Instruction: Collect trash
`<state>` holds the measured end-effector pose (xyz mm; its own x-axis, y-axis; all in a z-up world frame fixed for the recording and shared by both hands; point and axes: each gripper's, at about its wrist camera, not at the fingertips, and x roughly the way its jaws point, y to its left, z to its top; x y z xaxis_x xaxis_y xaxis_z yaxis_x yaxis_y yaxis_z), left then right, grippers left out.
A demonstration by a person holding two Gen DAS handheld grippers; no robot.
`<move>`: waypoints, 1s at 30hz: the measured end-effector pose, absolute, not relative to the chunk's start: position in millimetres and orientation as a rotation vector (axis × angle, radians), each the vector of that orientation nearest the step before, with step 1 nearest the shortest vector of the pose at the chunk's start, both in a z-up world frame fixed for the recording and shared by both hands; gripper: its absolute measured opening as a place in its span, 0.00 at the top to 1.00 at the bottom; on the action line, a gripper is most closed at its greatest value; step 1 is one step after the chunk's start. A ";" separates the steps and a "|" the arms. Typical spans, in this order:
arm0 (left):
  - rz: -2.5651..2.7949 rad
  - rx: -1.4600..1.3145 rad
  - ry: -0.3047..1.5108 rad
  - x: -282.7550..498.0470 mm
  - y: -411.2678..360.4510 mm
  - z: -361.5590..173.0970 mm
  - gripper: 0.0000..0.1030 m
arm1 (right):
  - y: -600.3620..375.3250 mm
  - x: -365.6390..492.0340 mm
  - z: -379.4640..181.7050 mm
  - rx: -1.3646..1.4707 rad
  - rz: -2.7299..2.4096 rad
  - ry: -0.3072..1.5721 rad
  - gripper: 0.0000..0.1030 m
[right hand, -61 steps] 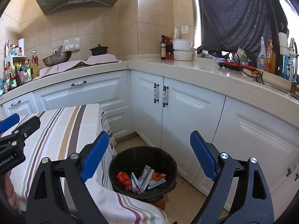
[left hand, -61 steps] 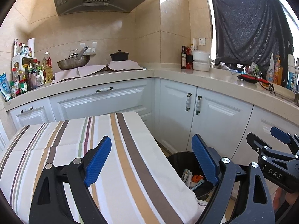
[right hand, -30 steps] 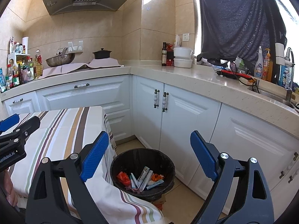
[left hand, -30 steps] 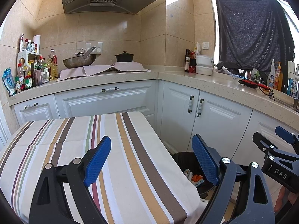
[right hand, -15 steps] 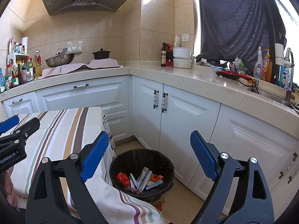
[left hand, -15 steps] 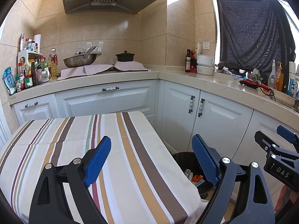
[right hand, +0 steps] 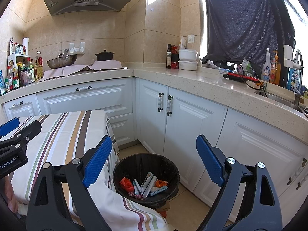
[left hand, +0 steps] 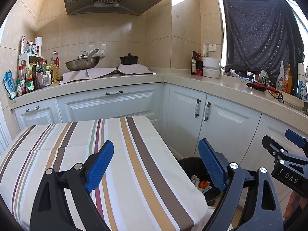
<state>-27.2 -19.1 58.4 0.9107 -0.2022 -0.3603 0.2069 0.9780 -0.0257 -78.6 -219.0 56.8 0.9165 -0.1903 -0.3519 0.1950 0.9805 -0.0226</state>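
Both claws stand wide and hold nothing: the left claw [left hand: 156, 165] over the striped-cloth desk [left hand: 73, 146], the right claw [right hand: 154, 159] above the round black plastic trash bin [right hand: 119, 170] on the floor beside it. Crumpled wrappers and flat cartons [right hand: 148, 182] already lie inside. The desk shows no litter, so the job looks finished; best to scan the cloth's edges before lowering either claw.

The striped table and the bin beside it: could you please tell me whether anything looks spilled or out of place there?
Nothing stands out. The striped tablecloth shows no litter, and the wrappers lie inside the black bin on the floor.
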 end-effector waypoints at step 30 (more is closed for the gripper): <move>-0.219 0.057 0.332 -28.6 -32.9 56.2 0.09 | -219.4 -76.3 55.7 0.013 -0.196 0.365 0.15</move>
